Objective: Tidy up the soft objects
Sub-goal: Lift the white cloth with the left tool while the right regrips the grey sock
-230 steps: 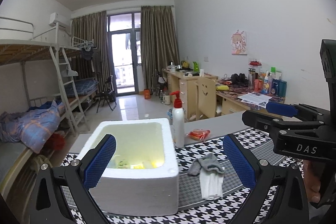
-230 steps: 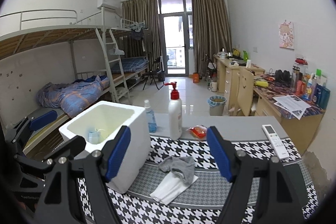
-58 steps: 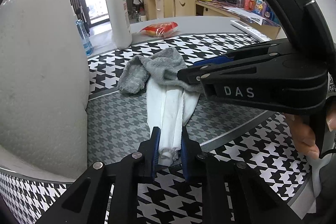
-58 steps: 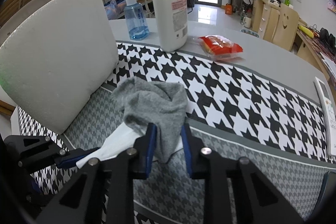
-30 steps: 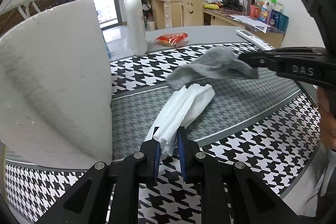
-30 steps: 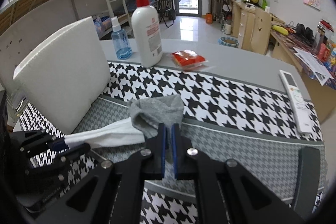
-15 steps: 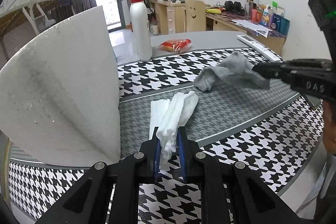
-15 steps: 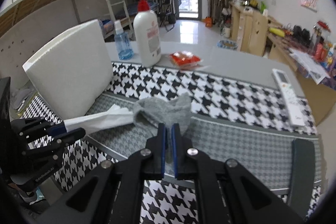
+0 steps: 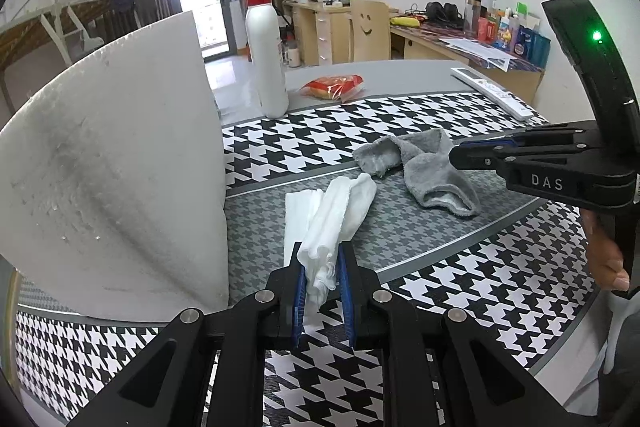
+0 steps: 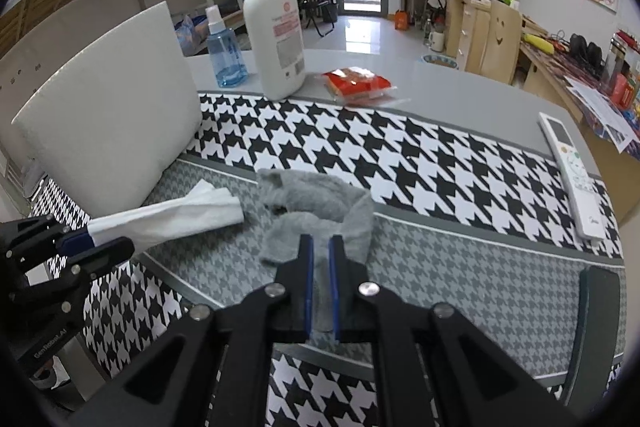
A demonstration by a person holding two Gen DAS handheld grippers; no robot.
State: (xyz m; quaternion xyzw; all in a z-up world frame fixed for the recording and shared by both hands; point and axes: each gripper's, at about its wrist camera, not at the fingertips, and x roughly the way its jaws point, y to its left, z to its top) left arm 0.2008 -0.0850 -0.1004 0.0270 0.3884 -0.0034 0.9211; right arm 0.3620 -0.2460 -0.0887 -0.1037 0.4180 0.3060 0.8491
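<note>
Two tools clamped | left tool pinching folded white cloth | right tool gripping fuzzy grey sock on houndstooth tabletop | advice: keep pieces apart, lift clear before white foam box

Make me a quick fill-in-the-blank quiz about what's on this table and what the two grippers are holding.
1. The left gripper is shut on the ____ cloth.
2. The right gripper is shut on the ____ sock.
3. The white pump bottle has a ____ pump top.
4. The remote control lies on the ____-patterned mat.

Missing words: white; grey; red; houndstooth
</note>
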